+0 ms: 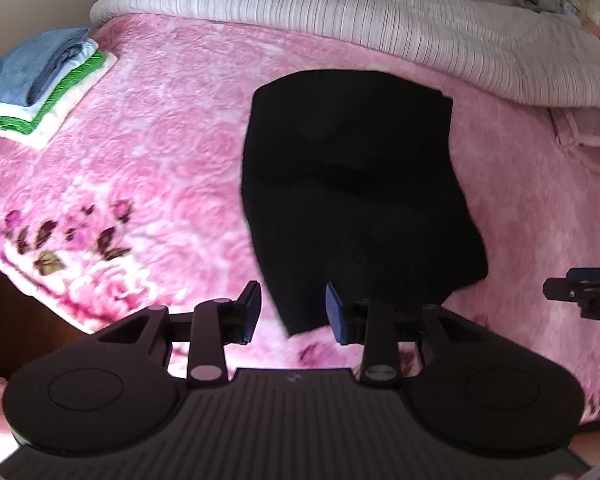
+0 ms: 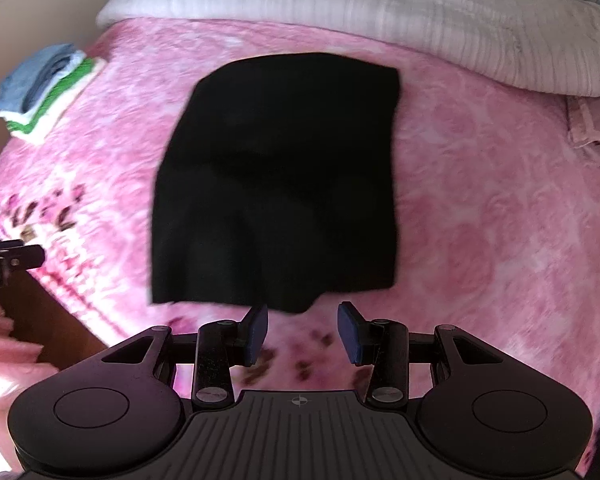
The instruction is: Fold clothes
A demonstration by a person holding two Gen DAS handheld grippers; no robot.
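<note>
jaws spread on both: left gripper (image 1: 293,312) and right gripper (image 2: 303,329) hover empty at the black garment's (image 1: 352,184) near hem, likely lining up a corner pinch.

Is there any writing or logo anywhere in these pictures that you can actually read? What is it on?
"DA": white letters on the right gripper at the edge of the left wrist view; the rest is cut off.
A small pale mark on the left gripper body: too blurred to read.
A crosshair sign, no letters, on the right gripper's body in its own view.
Black garment and folded stack: no text visible.
</note>
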